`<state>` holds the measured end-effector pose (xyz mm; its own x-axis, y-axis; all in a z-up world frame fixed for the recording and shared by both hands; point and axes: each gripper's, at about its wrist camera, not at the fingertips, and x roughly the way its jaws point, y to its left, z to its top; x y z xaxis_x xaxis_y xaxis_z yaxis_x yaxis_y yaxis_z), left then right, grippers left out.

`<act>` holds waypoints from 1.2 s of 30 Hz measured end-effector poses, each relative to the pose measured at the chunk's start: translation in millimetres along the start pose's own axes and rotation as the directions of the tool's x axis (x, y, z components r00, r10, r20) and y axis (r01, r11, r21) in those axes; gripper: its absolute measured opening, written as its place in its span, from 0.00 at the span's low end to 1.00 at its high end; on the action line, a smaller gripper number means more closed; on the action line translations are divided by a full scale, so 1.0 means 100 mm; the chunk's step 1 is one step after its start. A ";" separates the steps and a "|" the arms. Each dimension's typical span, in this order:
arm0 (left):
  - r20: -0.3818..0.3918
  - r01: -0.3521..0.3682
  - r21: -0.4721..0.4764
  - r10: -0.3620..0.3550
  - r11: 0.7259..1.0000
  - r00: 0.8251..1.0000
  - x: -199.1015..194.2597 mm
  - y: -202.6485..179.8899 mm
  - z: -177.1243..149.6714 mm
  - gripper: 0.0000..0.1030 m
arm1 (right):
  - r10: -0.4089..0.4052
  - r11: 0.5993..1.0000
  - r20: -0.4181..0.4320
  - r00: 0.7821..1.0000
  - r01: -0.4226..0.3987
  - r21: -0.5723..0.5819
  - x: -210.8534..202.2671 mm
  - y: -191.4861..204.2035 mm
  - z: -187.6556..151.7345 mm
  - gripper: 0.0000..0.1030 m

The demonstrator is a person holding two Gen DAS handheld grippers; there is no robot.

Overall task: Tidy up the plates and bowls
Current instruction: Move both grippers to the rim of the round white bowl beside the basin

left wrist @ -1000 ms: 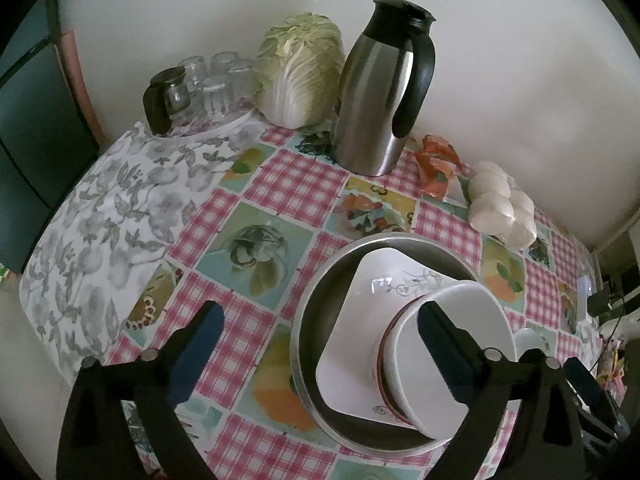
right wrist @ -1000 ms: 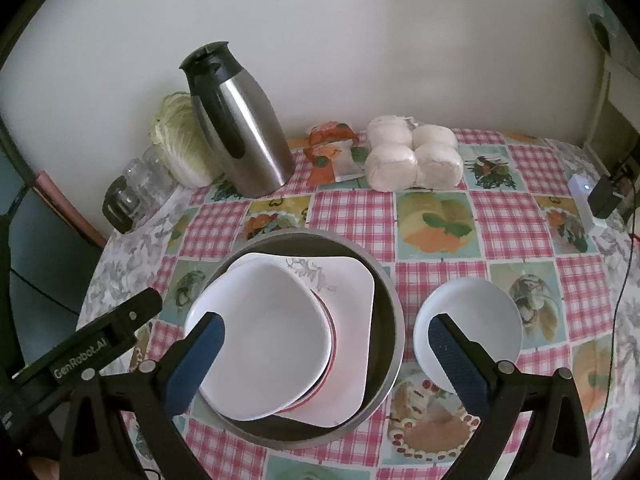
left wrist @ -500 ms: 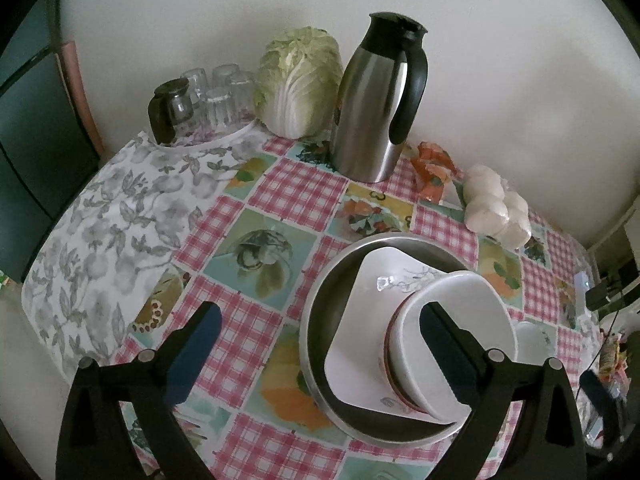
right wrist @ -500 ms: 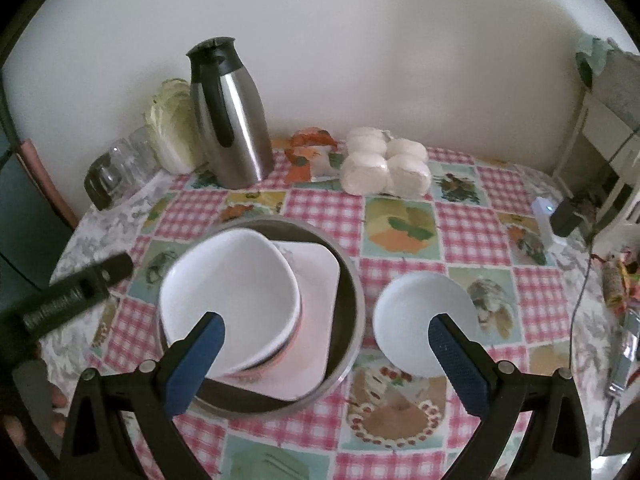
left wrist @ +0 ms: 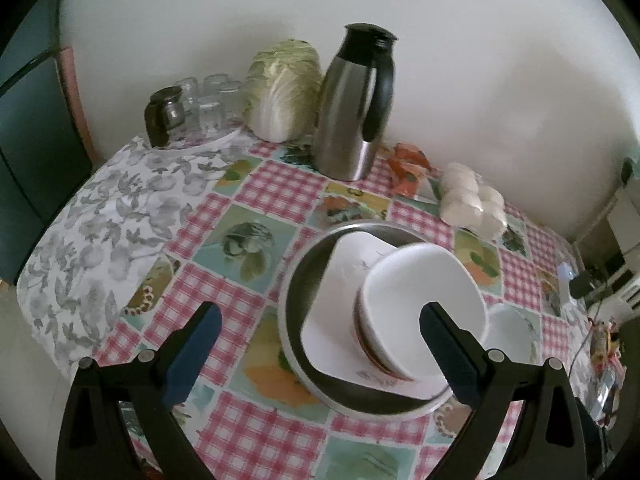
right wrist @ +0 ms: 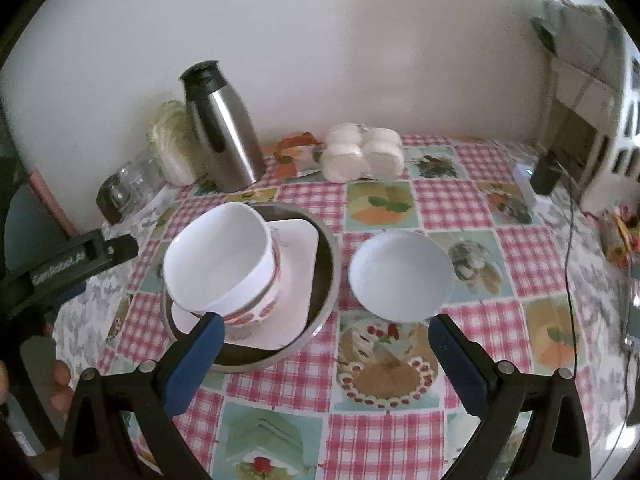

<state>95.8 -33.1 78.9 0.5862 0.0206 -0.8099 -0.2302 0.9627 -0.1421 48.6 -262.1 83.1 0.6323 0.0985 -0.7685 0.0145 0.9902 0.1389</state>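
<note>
Right wrist view: round steel pan [right wrist: 326, 276] is the landmark and serves as collecting base, holding a square white plate [right wrist: 298, 272] with two nested bowls [right wrist: 224, 264] stacked on it, presumably to gather the crockery in one pile; one loose white bowl [right wrist: 400, 274] sits on the checked tablecloth [right wrist: 452, 204] just right of the pan, probably next to stack. Right gripper [right wrist: 326, 346] and left gripper [left wrist: 316, 338] hover with fingers spread wide, empty; the left gripper's body reads, blurred, roughly "GenRobot.AI".
</note>
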 end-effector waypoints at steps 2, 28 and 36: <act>0.005 0.014 0.013 -0.014 1.000 1.000 -0.04 -0.04 -0.05 0.96 | 0.001 1.000 0.009 1.000 -0.002 0.019 -0.04 -0.06 -0.02 1.00; -0.010 0.069 0.099 -0.069 0.993 0.998 0.00 -0.42 -0.53 0.97 | -0.018 0.999 0.068 0.998 0.020 -0.028 -0.17 -0.32 -0.26 1.00; 0.035 0.114 0.113 -0.119 0.987 0.992 -0.01 -0.56 -0.59 0.98 | -0.044 0.999 0.083 0.996 0.044 -0.008 -0.11 -0.49 -0.27 1.00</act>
<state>62.1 -102.7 54.3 0.6361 -0.0846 -0.7670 -0.0726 0.9830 -0.1686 20.1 -308.8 68.6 0.6934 0.0467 -0.7191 0.0366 0.9943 0.0999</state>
